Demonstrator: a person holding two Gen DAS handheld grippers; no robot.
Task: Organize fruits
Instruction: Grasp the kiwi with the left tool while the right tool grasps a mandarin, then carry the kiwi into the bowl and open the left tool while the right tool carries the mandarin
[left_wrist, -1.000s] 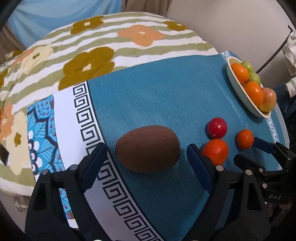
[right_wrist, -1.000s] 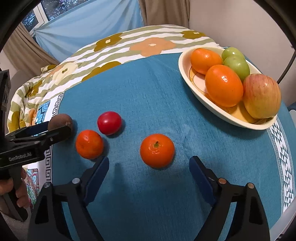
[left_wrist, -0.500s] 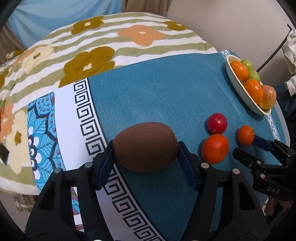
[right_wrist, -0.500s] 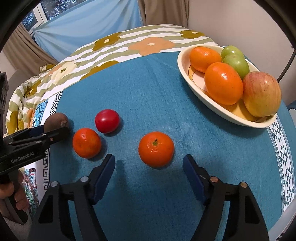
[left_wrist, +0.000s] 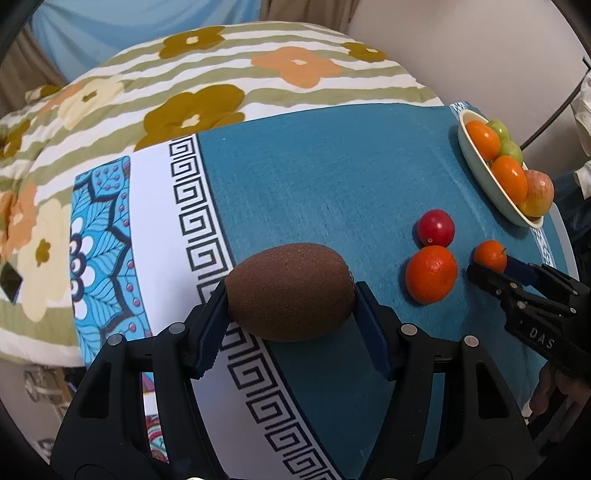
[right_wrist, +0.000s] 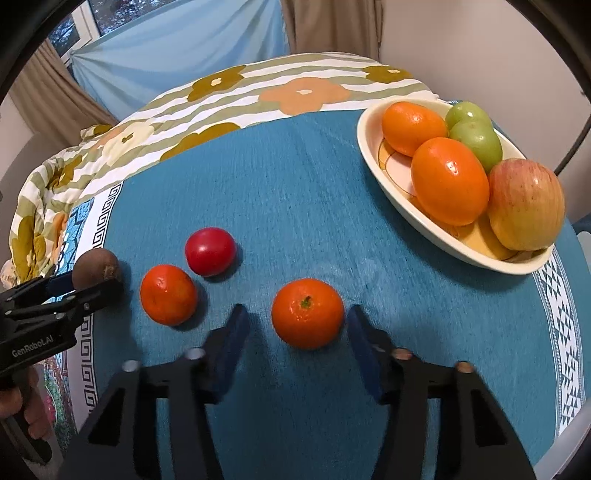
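A brown kiwi (left_wrist: 291, 280) lies on the teal cloth (left_wrist: 332, 192), and my left gripper (left_wrist: 289, 300) is shut on it, one blue pad pressed against each end. The right wrist view shows a small tangerine (right_wrist: 307, 313) between the fingers of my right gripper (right_wrist: 295, 326). Those jaws are closing. The right pad is nearly at the fruit and a gap remains on the left side. A second tangerine (right_wrist: 168, 294) and a red round fruit (right_wrist: 210, 251) sit loose to the left.
A cream oval bowl (right_wrist: 365, 151) at the back right holds two oranges, two green fruits and an apple. A floral blanket (left_wrist: 207, 92) covers the far side. The table edge runs close on the right (right_wrist: 569, 387). A hand (right_wrist: 18, 402) grips the left tool.
My left jaws came together onto the kiwi. My right jaws narrowed a lot around the small tangerine. Neither hand shifted noticeably, and the fruits stayed put.
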